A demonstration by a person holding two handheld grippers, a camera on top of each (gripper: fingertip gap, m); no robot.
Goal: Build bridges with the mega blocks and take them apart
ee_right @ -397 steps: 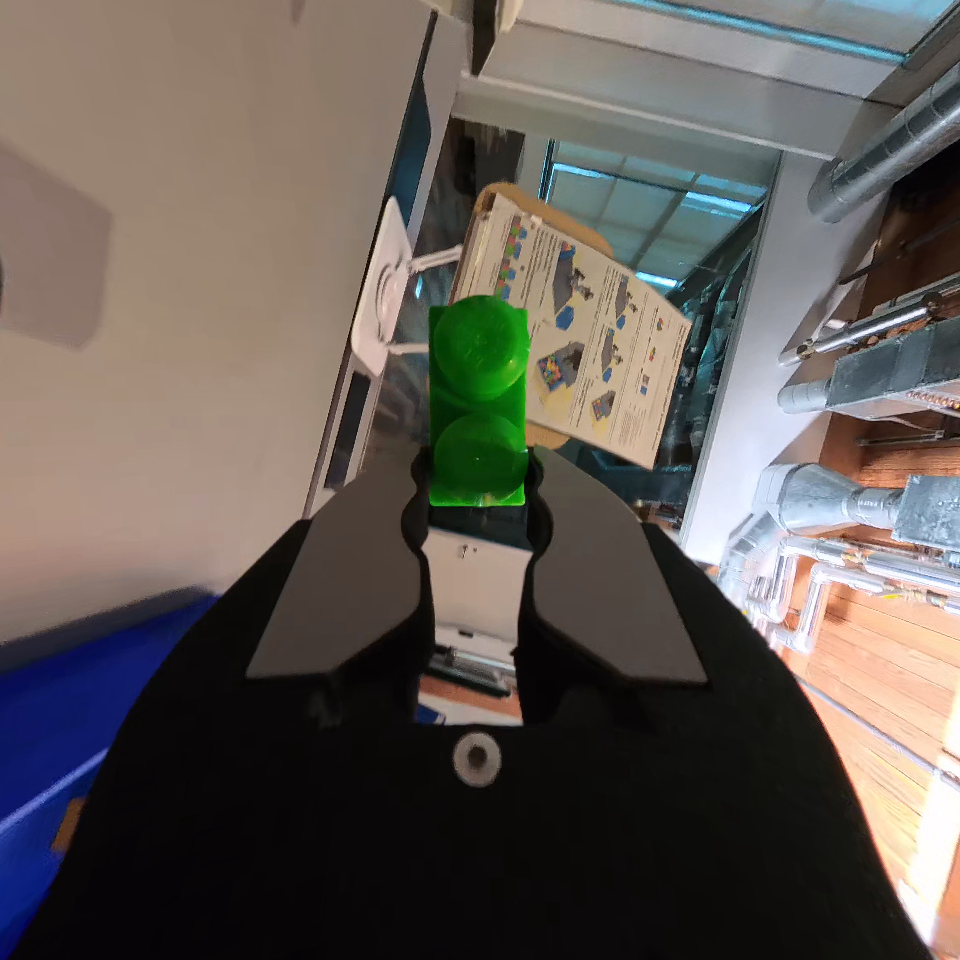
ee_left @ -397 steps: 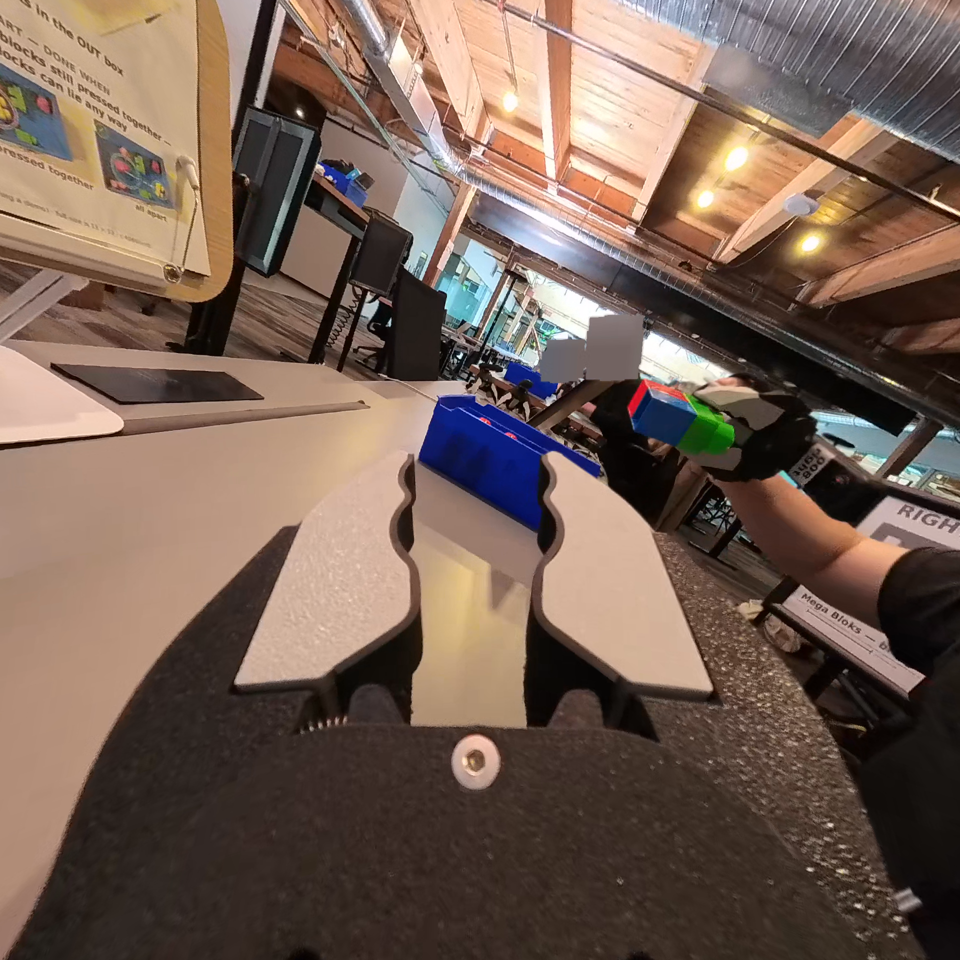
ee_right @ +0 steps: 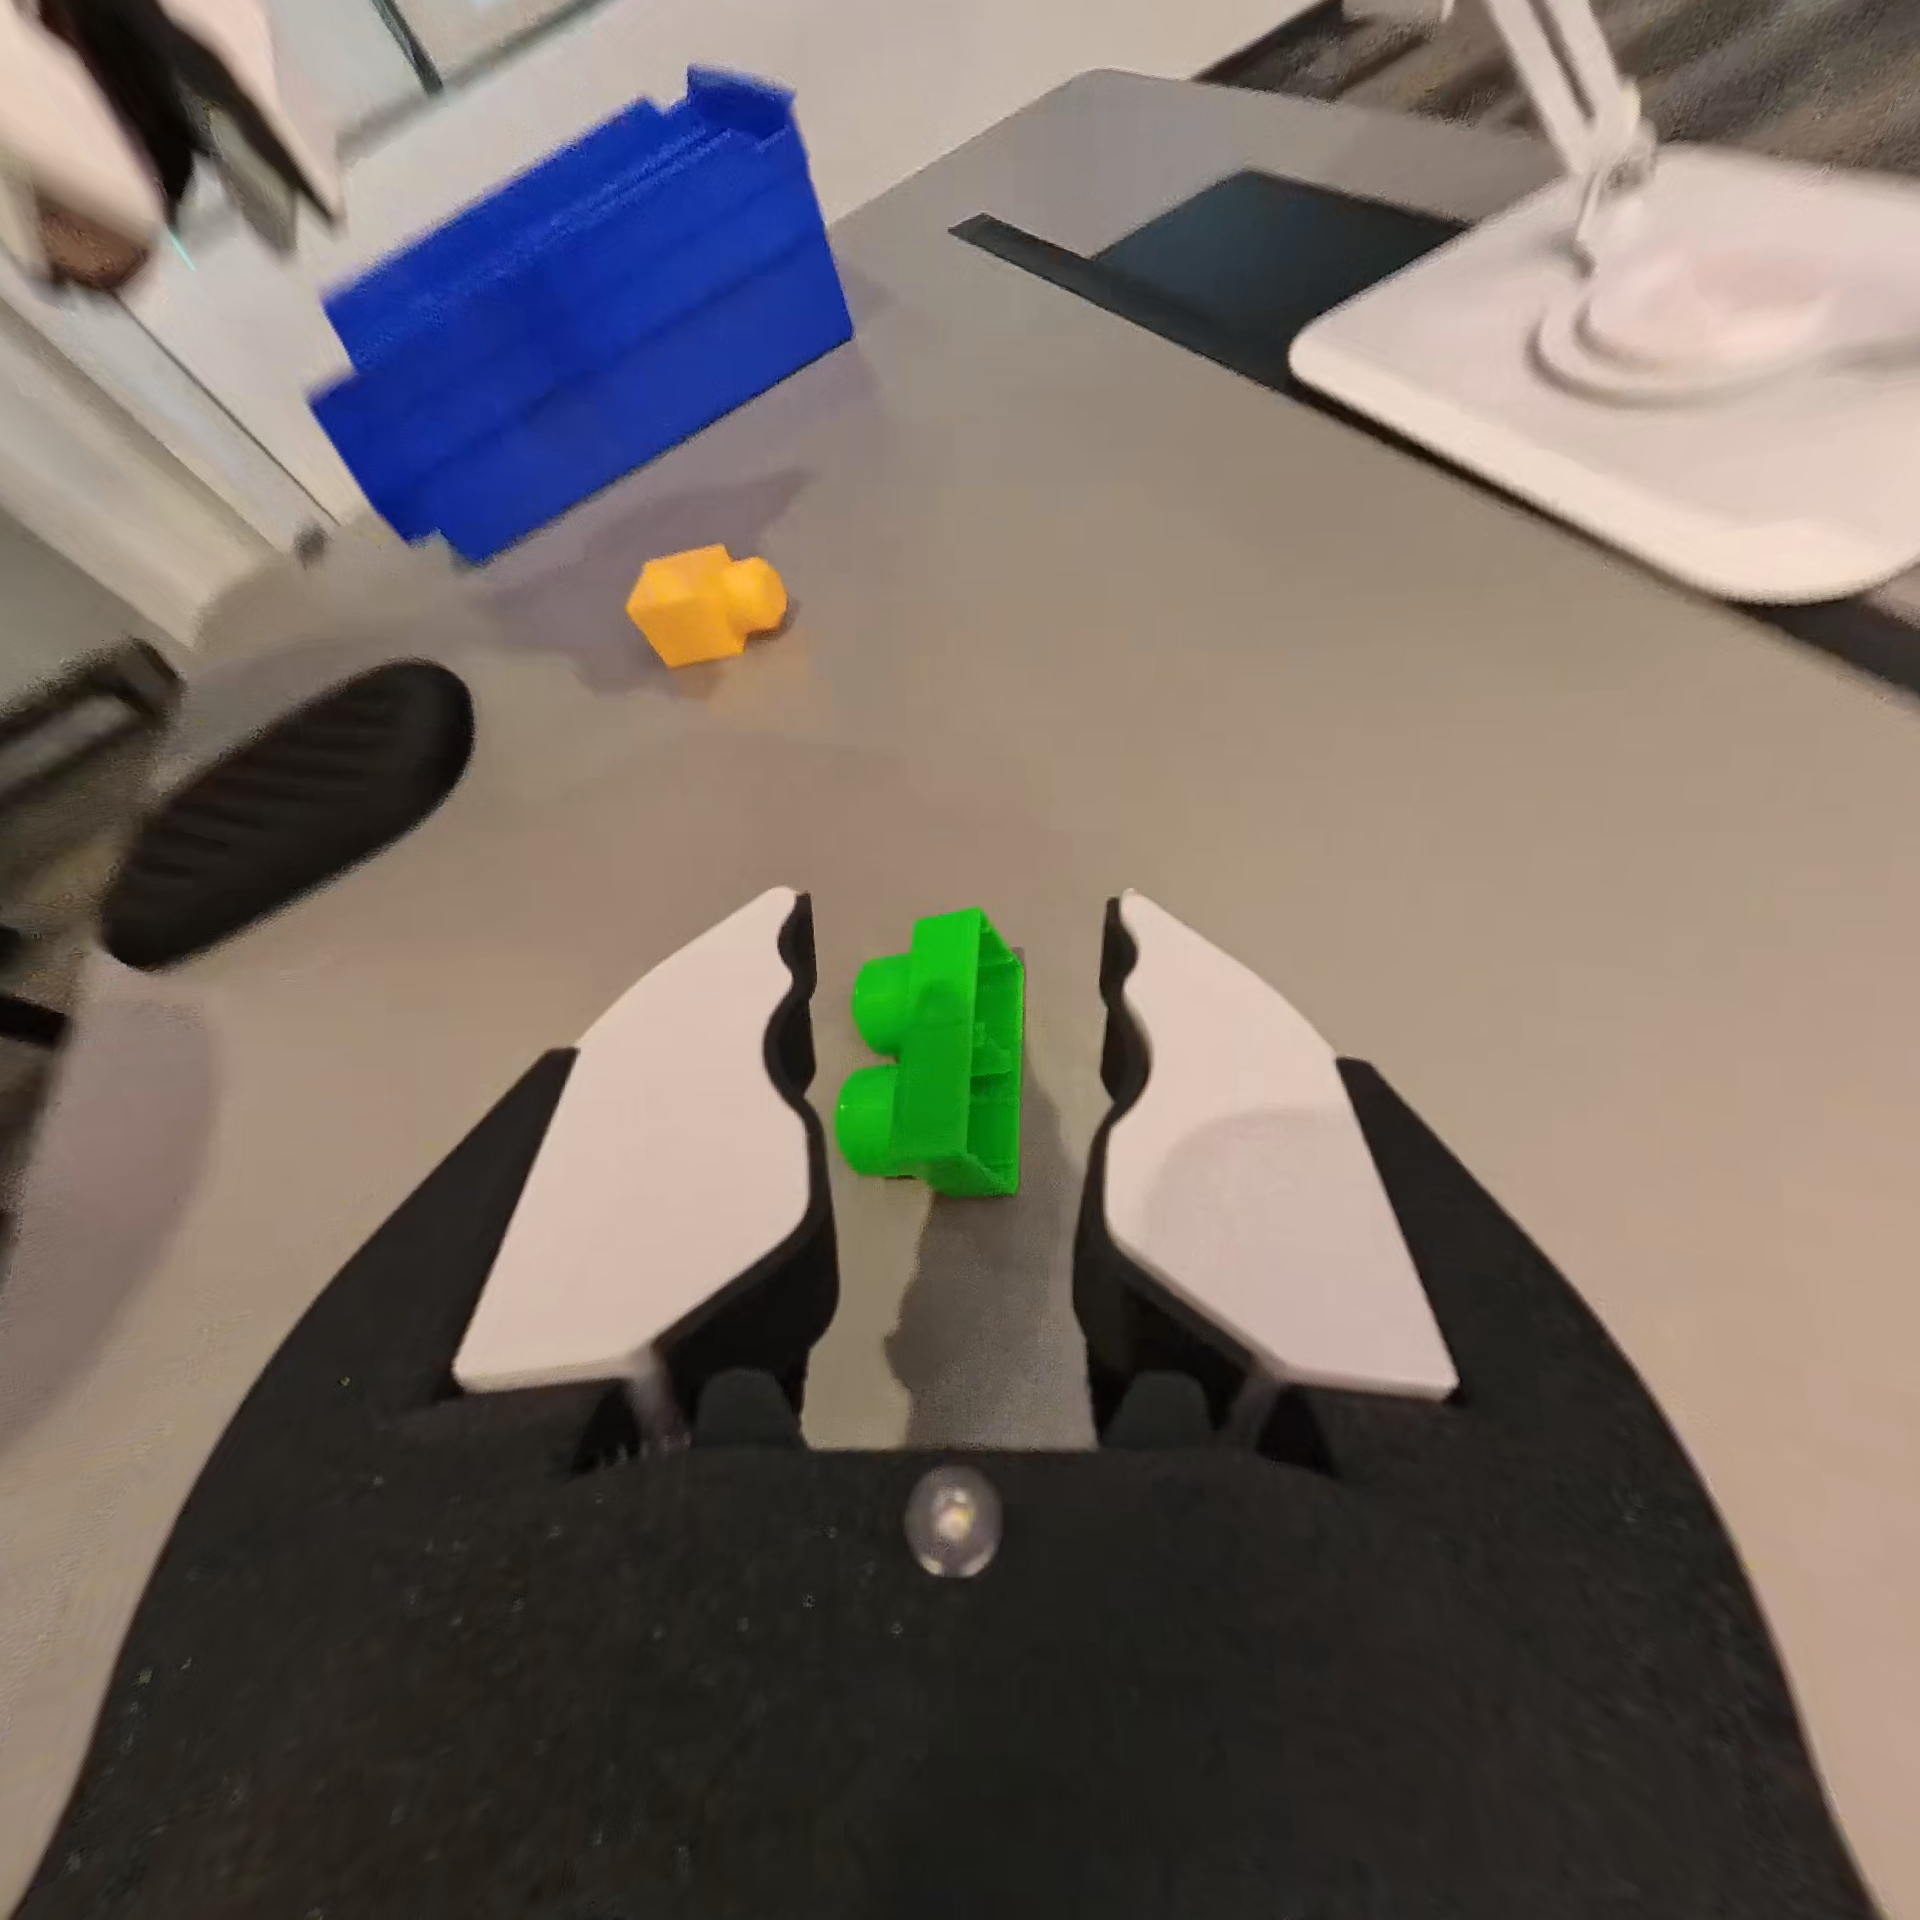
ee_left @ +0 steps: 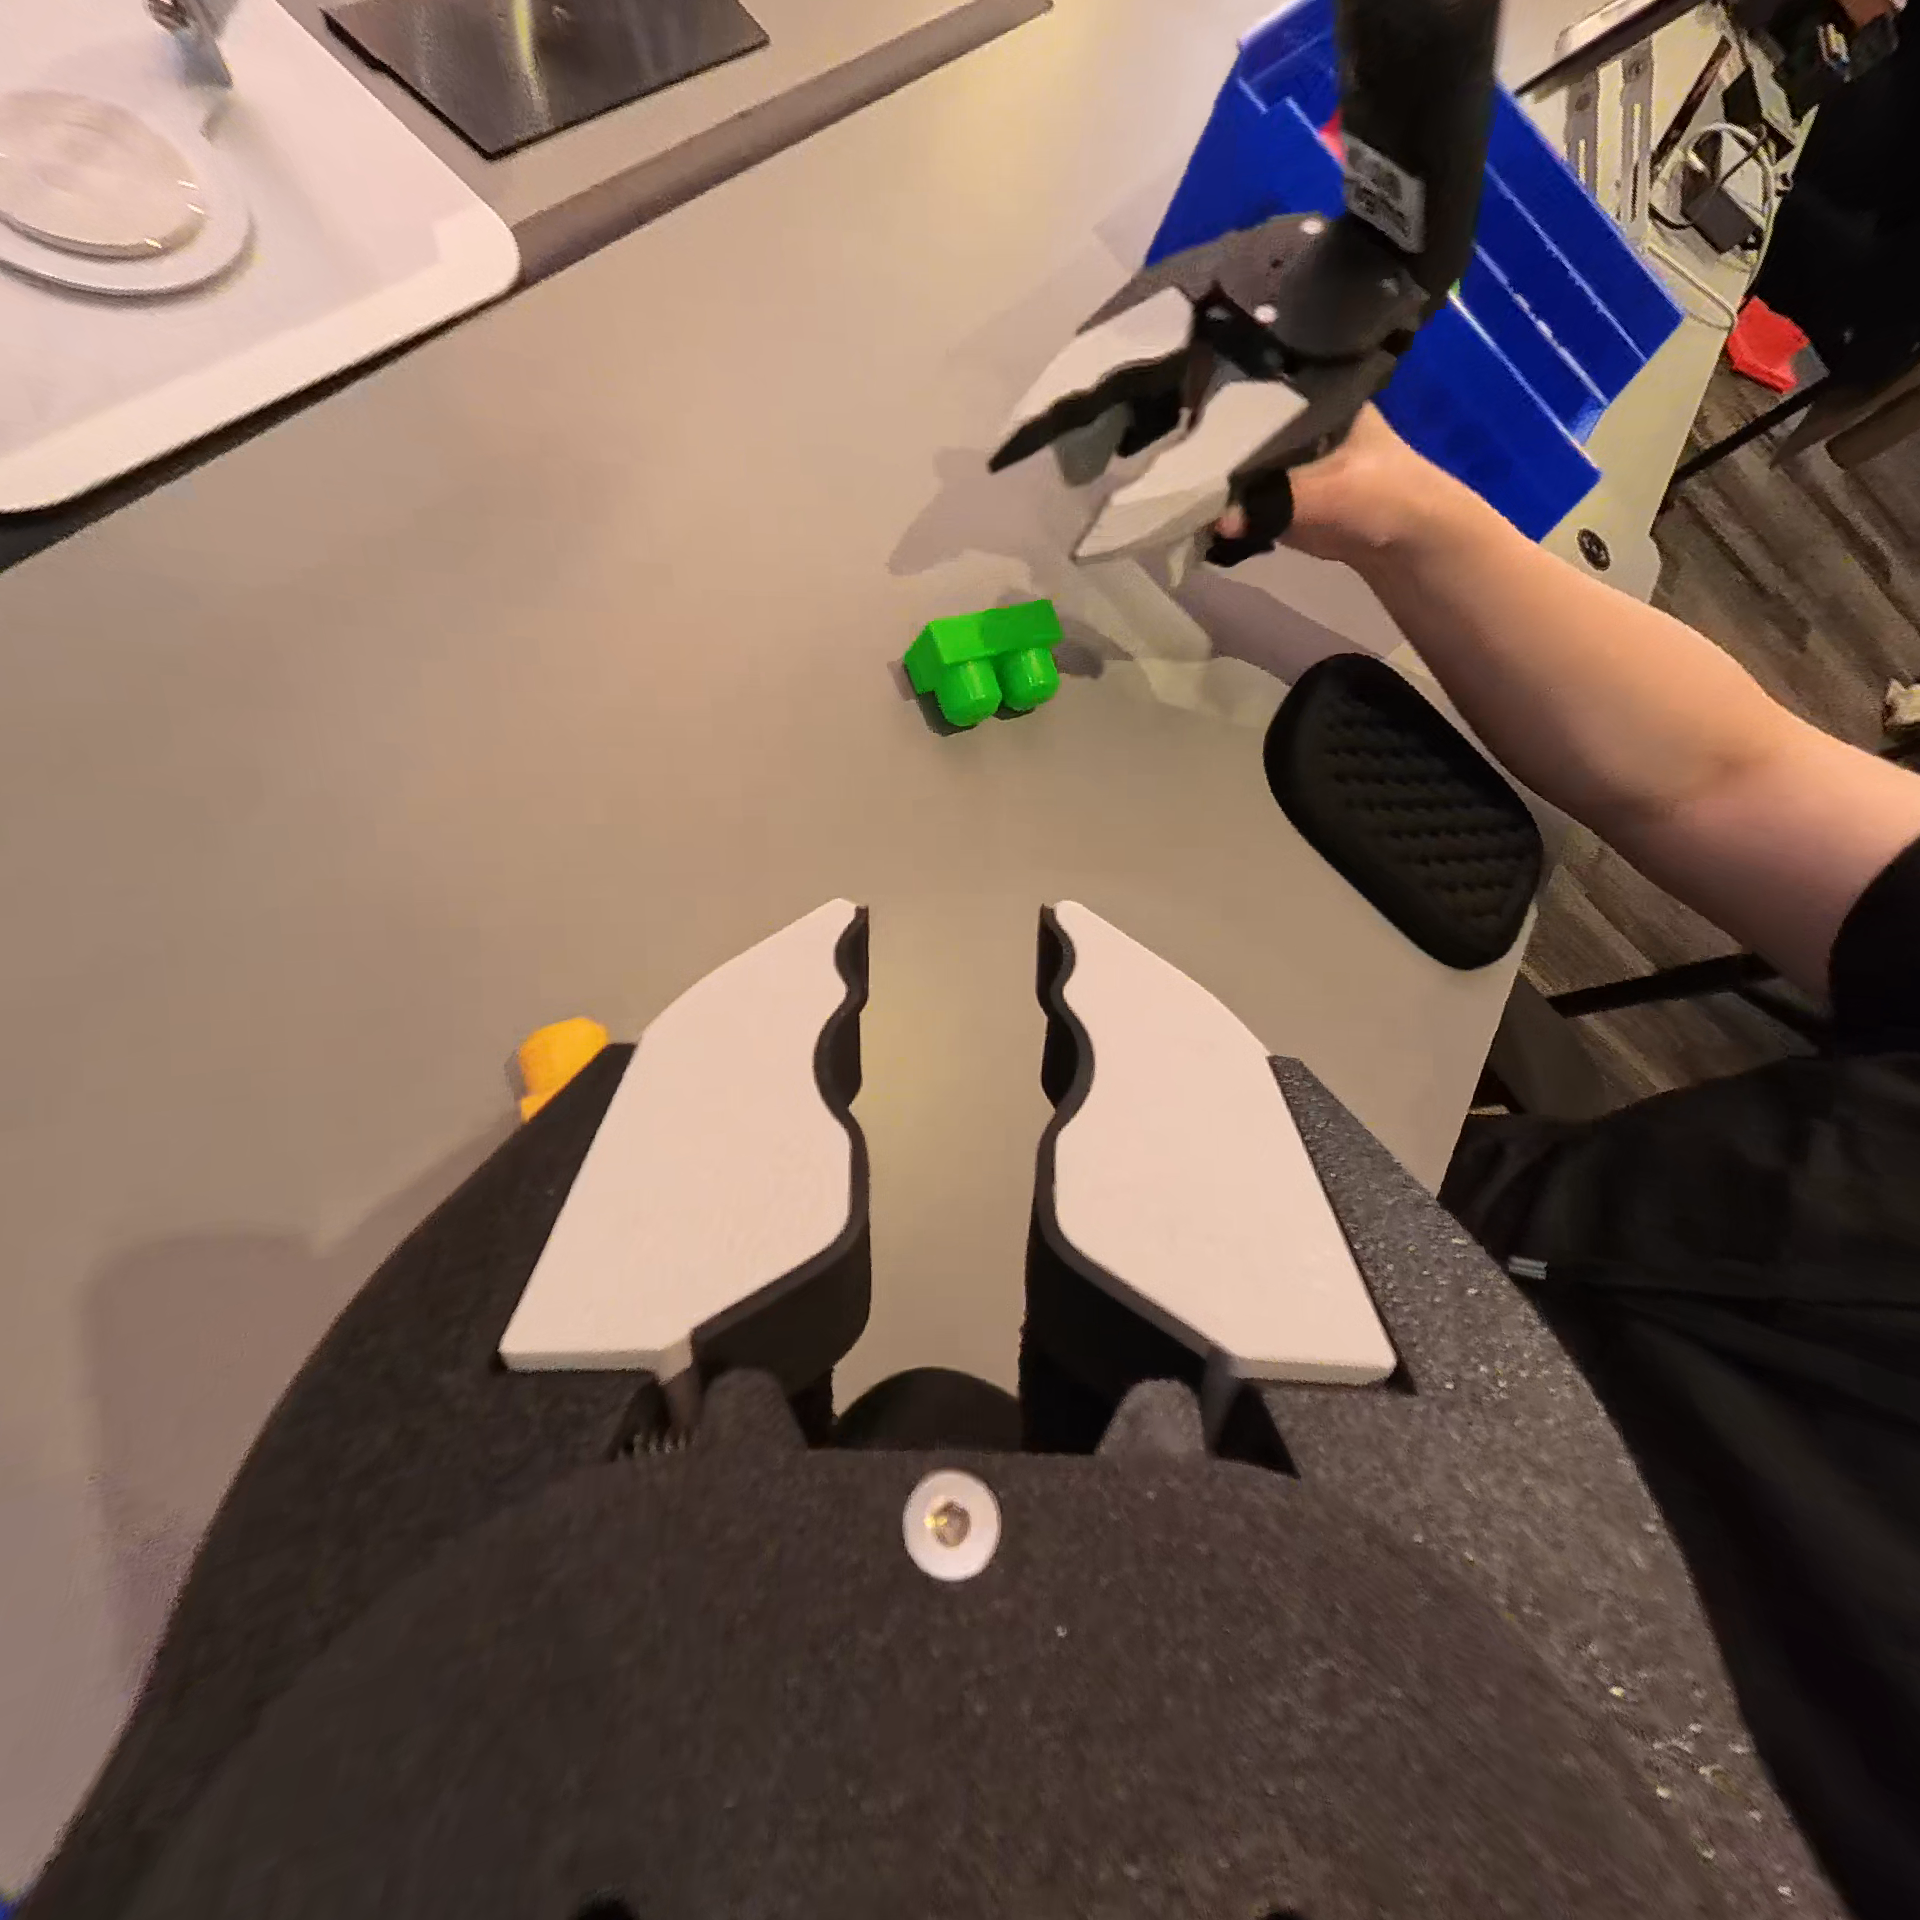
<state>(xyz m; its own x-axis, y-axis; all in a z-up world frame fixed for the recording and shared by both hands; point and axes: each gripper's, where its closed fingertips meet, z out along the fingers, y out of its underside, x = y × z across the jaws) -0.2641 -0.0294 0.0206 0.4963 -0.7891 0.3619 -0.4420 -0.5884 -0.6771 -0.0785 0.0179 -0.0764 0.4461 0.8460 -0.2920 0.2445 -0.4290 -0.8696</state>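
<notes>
Well, no bridge stands: the green block lies on its side on the bench, framed by the released right tongs, orange block beyond it, left tongs spread empty.

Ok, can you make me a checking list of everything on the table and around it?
Surface: grey table, no spills seen.
Job's things: green block lying on its side, studs sideways; orange block also on its side, apart from it. No bridge standing.
Clutter: blue bin at the table edge; white stand base; dark pad.
Grippers: right hand-held gripper open, straddling the green block without touching it; left hand-held gripper open, empty.
Cables: some beyond the table.
Surroundings: black chair armrest, wood-look floor.
</notes>
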